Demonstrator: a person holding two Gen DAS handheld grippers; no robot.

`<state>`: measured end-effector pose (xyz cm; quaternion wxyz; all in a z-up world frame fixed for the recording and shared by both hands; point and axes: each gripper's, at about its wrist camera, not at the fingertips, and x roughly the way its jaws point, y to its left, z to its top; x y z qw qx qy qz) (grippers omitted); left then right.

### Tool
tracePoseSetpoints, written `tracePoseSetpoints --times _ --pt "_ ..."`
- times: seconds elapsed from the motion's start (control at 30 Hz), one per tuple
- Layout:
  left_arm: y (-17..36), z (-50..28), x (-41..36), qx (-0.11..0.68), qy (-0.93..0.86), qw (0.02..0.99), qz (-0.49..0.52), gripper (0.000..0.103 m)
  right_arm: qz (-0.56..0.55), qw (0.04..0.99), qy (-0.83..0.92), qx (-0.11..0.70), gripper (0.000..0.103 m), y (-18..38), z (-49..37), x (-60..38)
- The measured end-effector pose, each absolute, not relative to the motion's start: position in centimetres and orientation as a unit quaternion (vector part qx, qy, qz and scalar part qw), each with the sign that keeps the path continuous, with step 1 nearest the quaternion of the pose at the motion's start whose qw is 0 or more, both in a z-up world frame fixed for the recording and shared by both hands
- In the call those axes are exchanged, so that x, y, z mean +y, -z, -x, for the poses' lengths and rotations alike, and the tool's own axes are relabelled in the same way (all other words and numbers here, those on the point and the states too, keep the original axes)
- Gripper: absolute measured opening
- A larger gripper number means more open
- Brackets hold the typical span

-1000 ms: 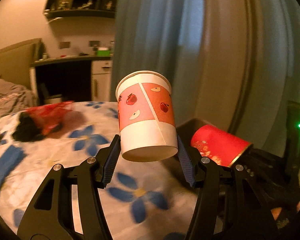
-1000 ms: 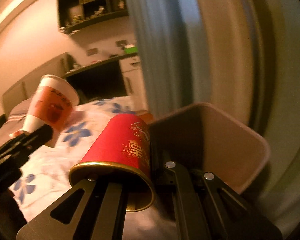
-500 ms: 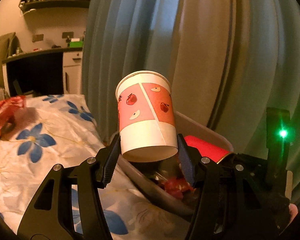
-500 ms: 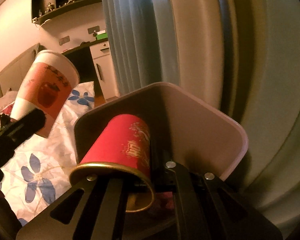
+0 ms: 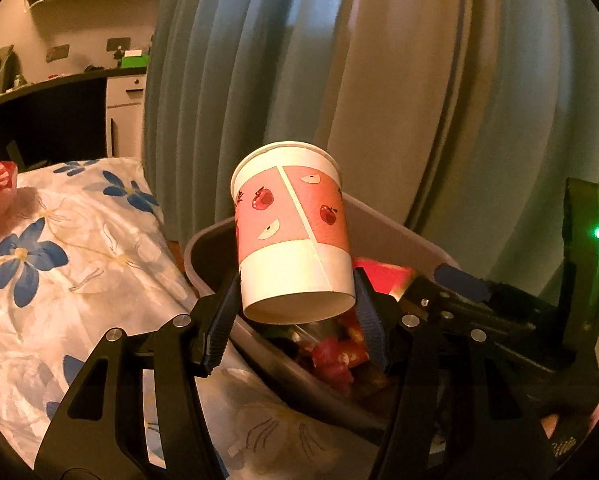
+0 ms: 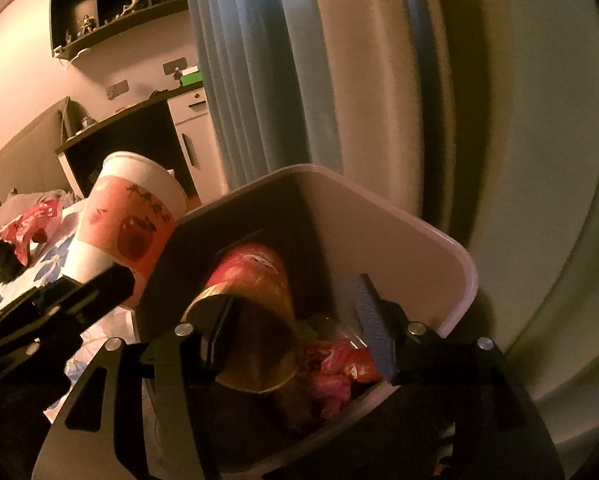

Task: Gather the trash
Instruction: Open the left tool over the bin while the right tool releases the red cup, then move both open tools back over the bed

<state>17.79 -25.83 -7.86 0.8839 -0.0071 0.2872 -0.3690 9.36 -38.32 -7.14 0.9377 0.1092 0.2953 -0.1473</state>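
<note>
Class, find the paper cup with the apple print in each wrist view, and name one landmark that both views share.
Left wrist view: the apple-print cup stands at centre, clamped upright in the left tongs.
Right wrist view: the same cup sits at the left, tilted, beside the bin.
Shared landmark: the trash bin before the blue curtain.

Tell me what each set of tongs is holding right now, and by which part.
Left tongs: the apple-print paper cup, gripped upright at its base. Right tongs have just opened; the red cup, over the bin, is no longer clamped.
</note>
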Motion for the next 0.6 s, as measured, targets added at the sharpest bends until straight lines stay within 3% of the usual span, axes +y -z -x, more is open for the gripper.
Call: tracePoseSetpoints --times 0.07,0.33,0.6 --pt "7.9 -17.8 -26.0 0.291 0.372 0.882 0.006 0.055 -0.111 0.937 0.151 0.294 0.066 7.0 -9.2 -38.6" --pt "8.7 -17.5 -27.1 0.302 0.384 0.872 -0.001 0.055 -0.132 0.936 0.168 0.281 0.072 6.3 -8.0 -38.8" --pt "8.7 -17.0 -26.4 0.303 0.373 0.877 0.005 0.084 -0.145 0.942 0.171 0.251 0.073 5.0 -6.5 -38.9"
